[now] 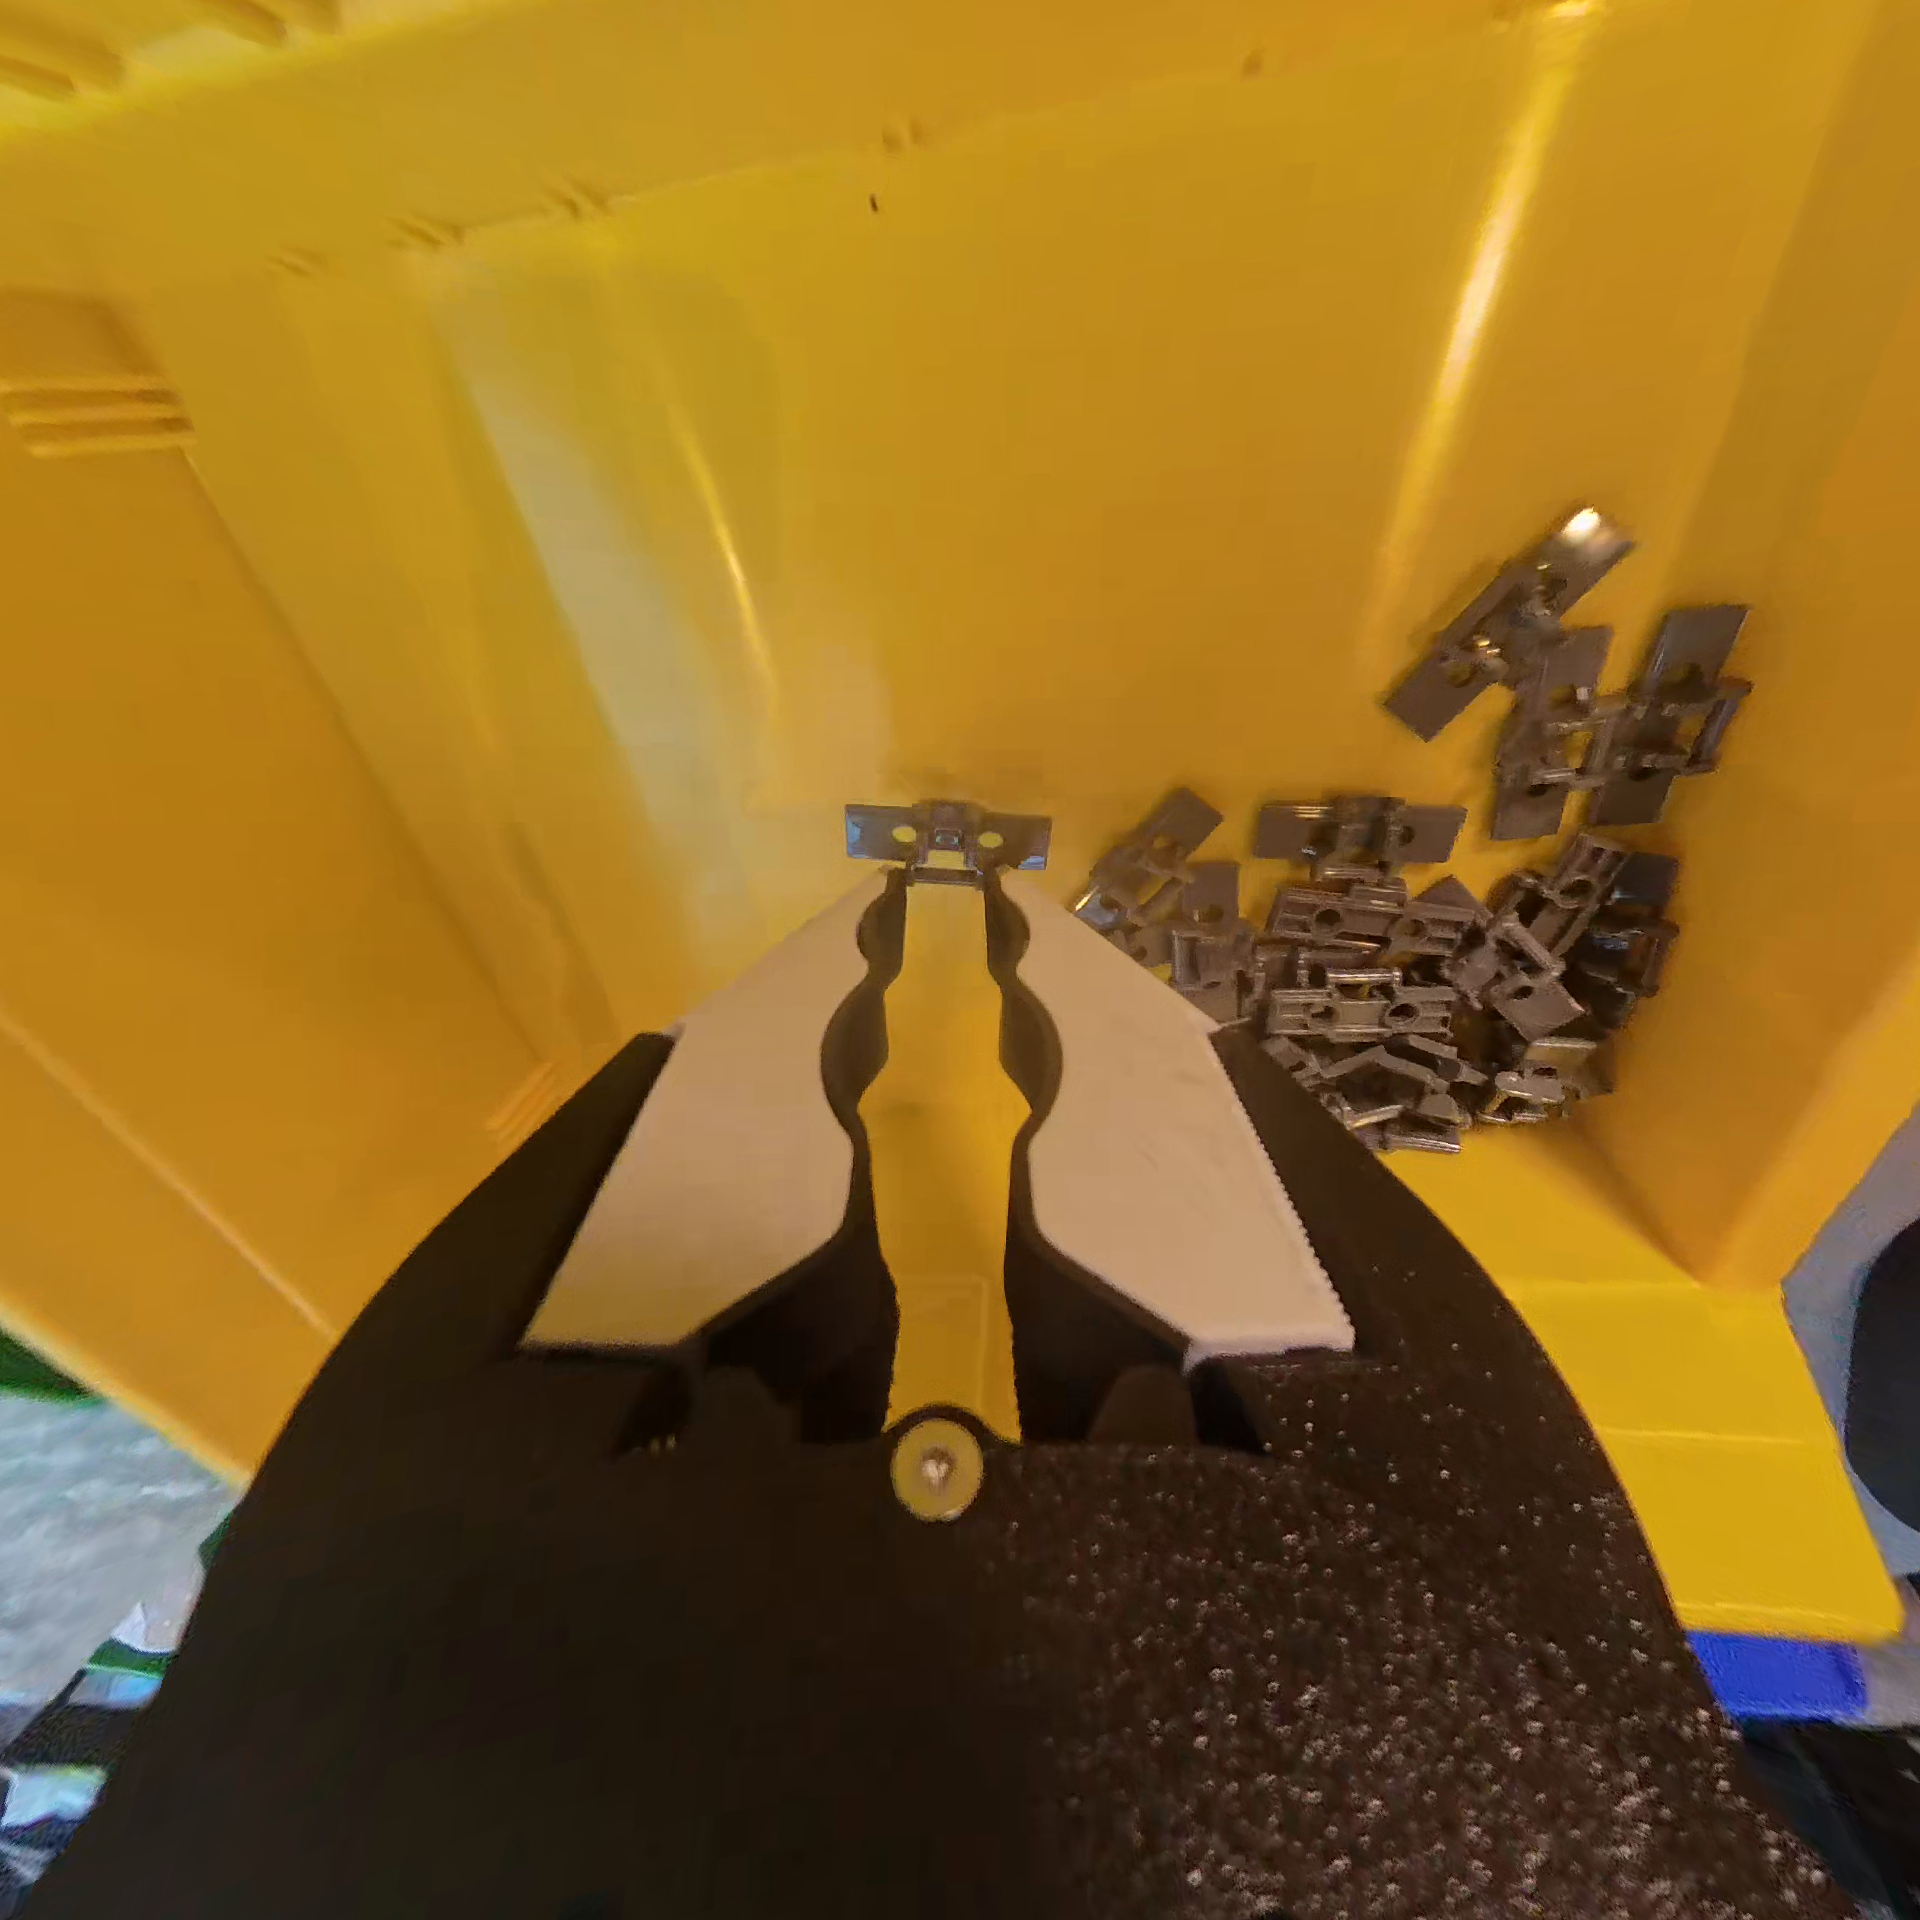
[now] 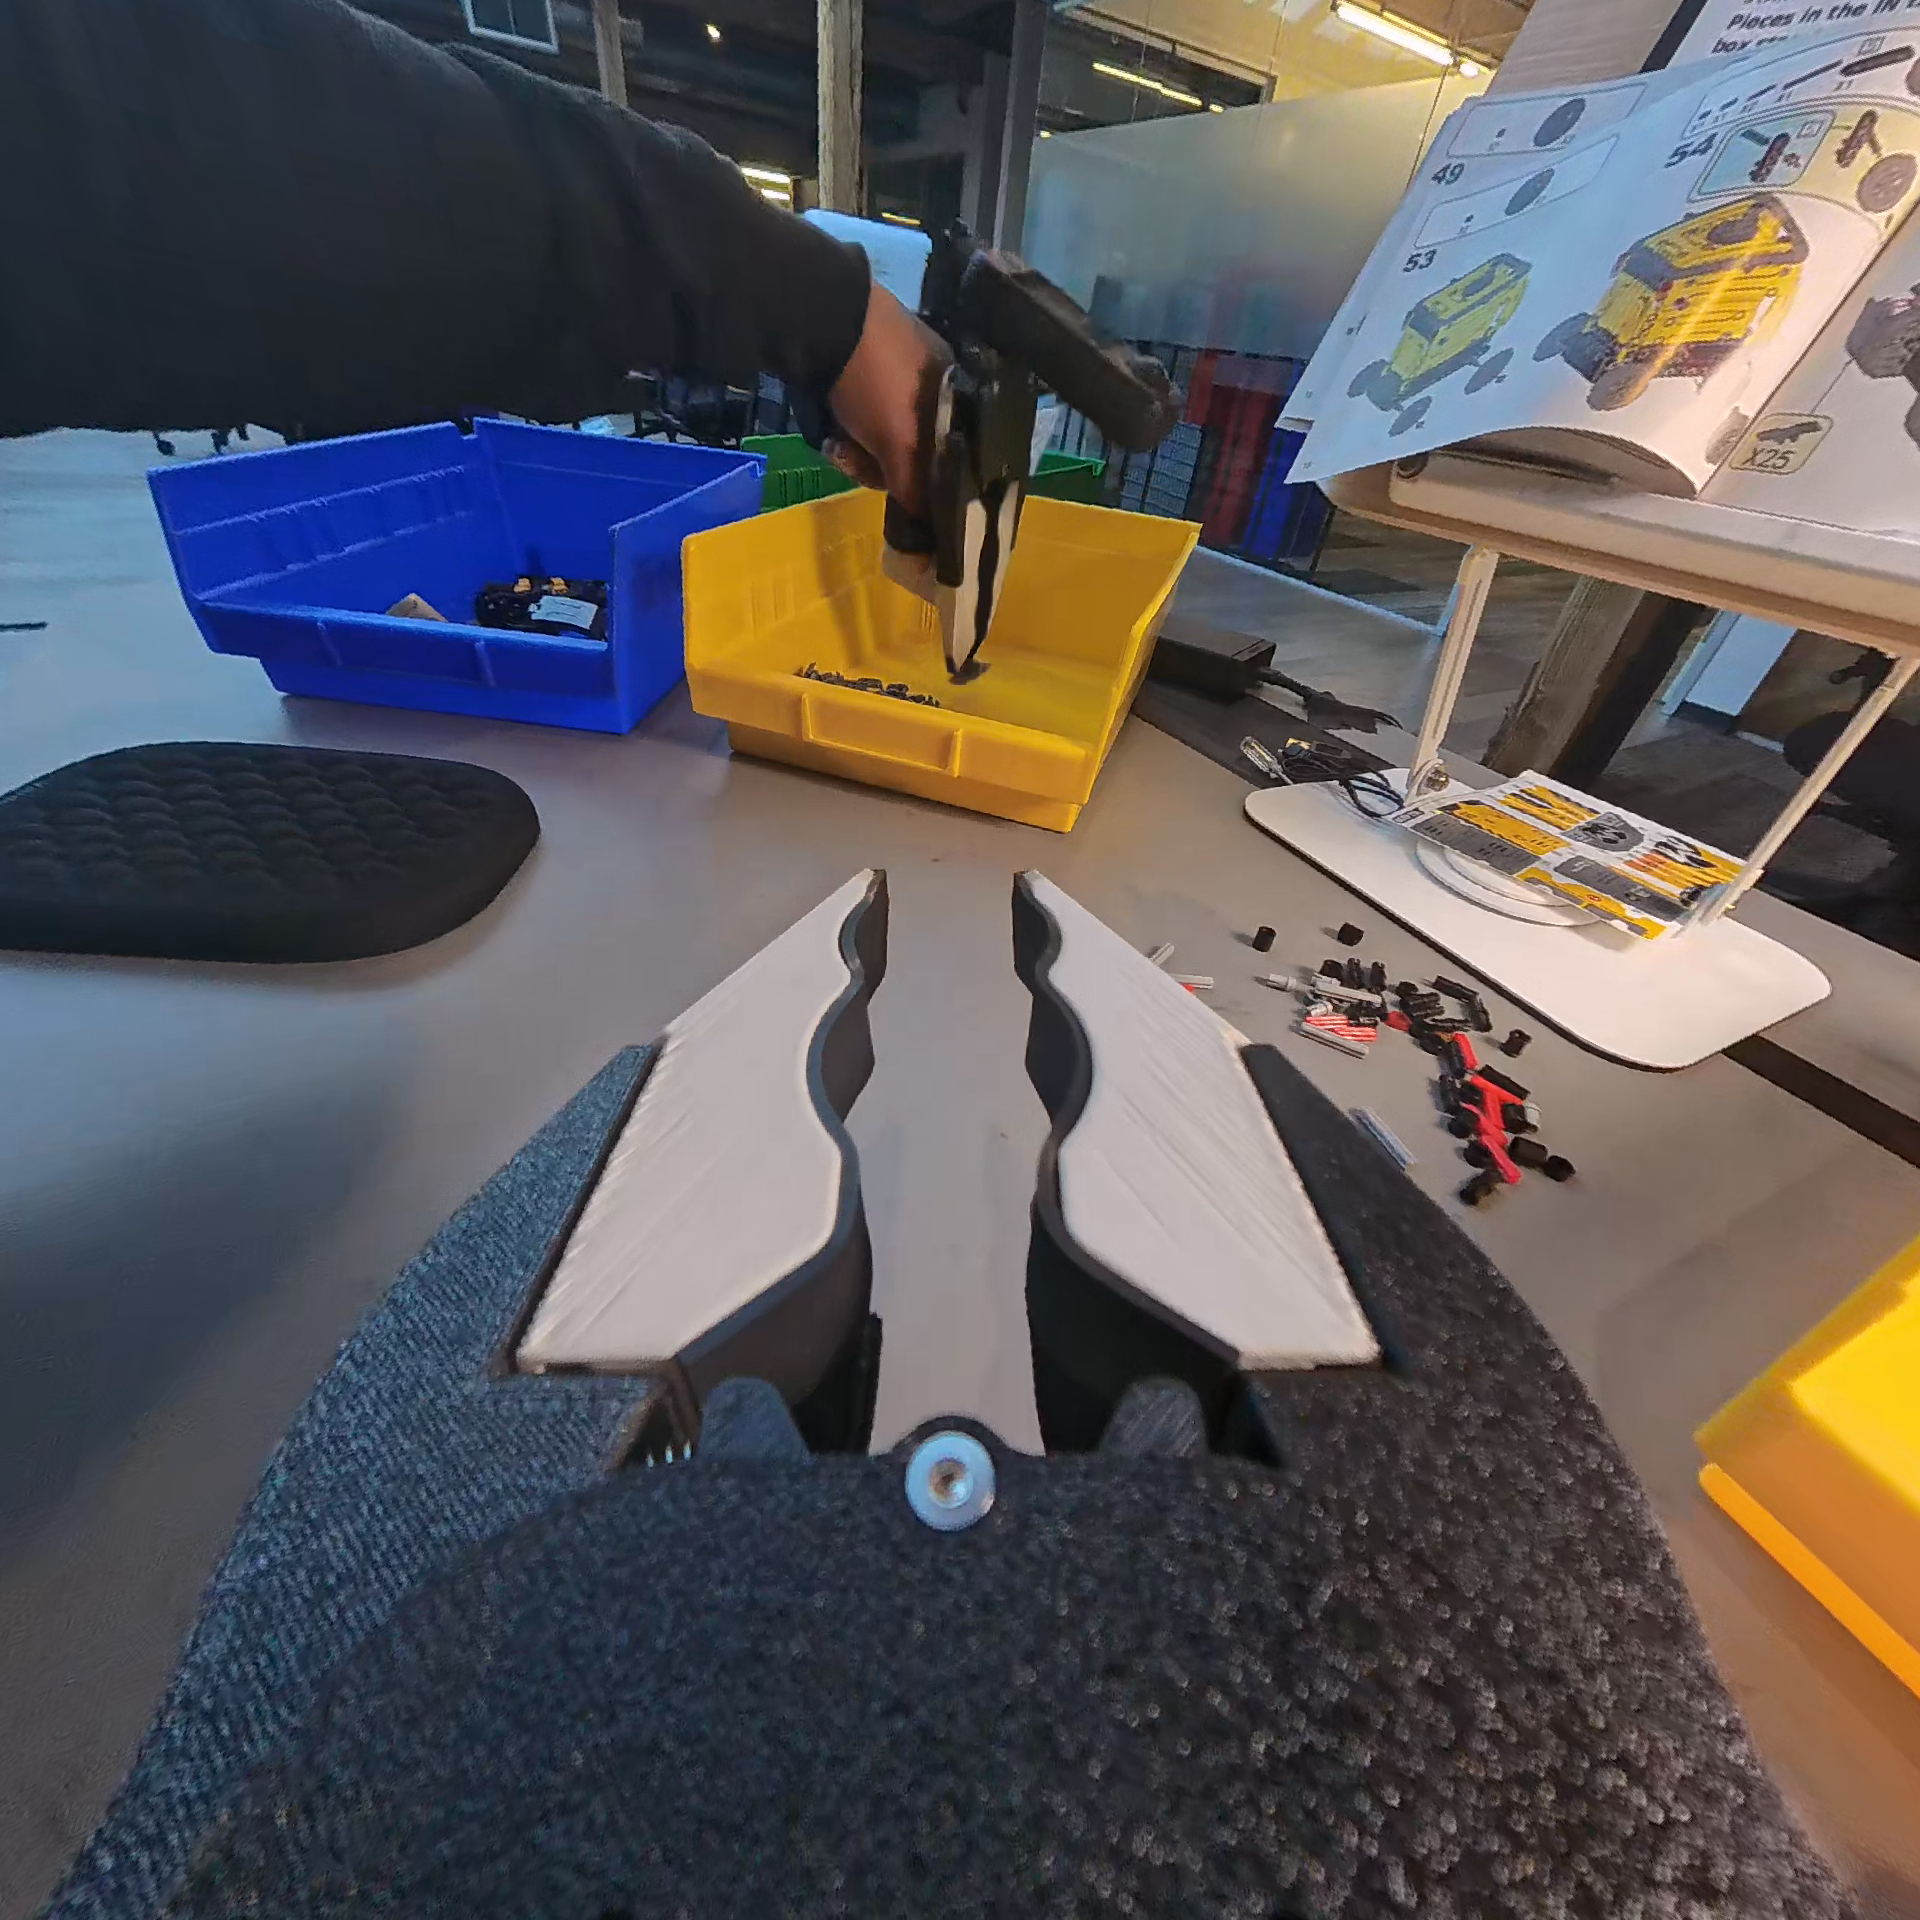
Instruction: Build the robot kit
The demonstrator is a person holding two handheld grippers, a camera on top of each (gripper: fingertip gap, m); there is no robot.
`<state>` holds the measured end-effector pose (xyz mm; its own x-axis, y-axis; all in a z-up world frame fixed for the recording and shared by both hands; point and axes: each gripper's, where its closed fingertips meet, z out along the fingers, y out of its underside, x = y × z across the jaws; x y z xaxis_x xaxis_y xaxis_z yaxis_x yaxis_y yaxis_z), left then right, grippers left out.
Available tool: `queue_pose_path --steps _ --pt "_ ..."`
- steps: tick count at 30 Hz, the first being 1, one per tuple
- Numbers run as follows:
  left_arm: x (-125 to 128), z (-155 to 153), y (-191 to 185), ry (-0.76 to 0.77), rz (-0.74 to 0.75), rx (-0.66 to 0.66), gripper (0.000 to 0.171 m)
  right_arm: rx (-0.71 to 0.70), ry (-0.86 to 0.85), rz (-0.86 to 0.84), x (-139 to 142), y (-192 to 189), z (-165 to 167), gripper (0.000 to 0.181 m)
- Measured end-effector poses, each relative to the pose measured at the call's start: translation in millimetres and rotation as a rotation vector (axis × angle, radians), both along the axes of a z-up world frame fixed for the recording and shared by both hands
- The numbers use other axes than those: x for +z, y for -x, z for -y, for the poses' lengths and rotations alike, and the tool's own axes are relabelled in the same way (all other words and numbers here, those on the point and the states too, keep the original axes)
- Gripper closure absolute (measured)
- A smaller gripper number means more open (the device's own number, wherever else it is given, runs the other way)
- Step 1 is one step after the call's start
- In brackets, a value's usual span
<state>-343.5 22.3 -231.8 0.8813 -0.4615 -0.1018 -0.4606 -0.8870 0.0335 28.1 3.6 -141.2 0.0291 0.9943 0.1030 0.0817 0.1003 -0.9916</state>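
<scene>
Your left gripper reaches down into the yellow bin, and its jaws are closed on a small grey plastic piece — a flat strip with a raised clip at its middle, pinched by that clip right at the tips, its long side lying across them. Whether it is lifted clear of the bin floor or resting on it is hard to say from this angle. Just to the right of the held piece, a heap of matching grey pieces lies piled against the bin's corner.

Your right gripper hovers over the bare grey worktop, its jaws parted with nothing between them. From there you see your left hand holding the other gripper point-down in the yellow bin, close by the heap. To that bin's left stands a blue bin with a few dark parts in it. Right of your open jaws, small black and red parts lie scattered on the worktop, near a white stand carrying an open instruction booklet. A black pad lies at the left.
</scene>
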Motion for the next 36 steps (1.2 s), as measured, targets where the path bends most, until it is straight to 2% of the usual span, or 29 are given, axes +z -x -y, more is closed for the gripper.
queue_pose_path --steps 3,5,7,9,12,15,18,21,23,26,29,31,33,36 --pt "40 -11 -35 -0.154 0.066 -0.060 0.158 -0.009 -0.002 -0.011 3 -2 -2 0.158" --pt "68 -7 -82 -0.232 0.133 -0.149 0.158 -0.016 -0.004 -0.018 5 -3 -4 0.158" --pt "80 9 -137 -0.257 0.178 -0.263 0.158 -0.026 -0.005 -0.025 6 -4 -7 0.157" --pt "73 32 -195 -0.234 0.229 -0.369 0.158 -0.032 0.004 -0.035 8 -4 -9 0.158" --pt "38 58 -258 -0.194 0.260 -0.467 0.158 -0.041 0.007 -0.038 9 -5 -9 0.158" --pt "5 69 -291 -0.167 0.257 -0.502 0.158 -0.058 -0.007 -0.034 9 -7 -10 0.158" --pt "-8 73 -305 -0.144 0.253 -0.507 0.158 -0.071 -0.011 -0.036 10 -8 -12 0.158" --pt "-14 77 -308 -0.124 0.236 -0.520 0.157 -0.075 -0.002 -0.040 11 -9 -15 0.158" --pt "-13 80 -306 -0.110 0.235 -0.525 0.147 -0.073 0.004 -0.043 11 -10 -16 0.158" --pt "19 69 -285 -0.176 0.251 -0.481 0.139 -0.071 0.006 -0.050 13 -11 -17 0.158" --pt "75 30 -229 -0.359 0.227 -0.326 0.146 -0.066 0.016 -0.060 16 -12 -17 0.158" --pt "93 13 -172 -0.375 0.149 -0.214 0.143 -0.057 0.032 -0.064 15 -12 -18 0.158" --pt "88 4 -117 -0.327 0.064 -0.143 0.139 -0.050 0.048 -0.059 13 -11 -18 0.158" --pt "56 6 -64 -0.197 0.014 -0.115 0.133 -0.056 0.047 -0.052 11 -11 -19 0.158"
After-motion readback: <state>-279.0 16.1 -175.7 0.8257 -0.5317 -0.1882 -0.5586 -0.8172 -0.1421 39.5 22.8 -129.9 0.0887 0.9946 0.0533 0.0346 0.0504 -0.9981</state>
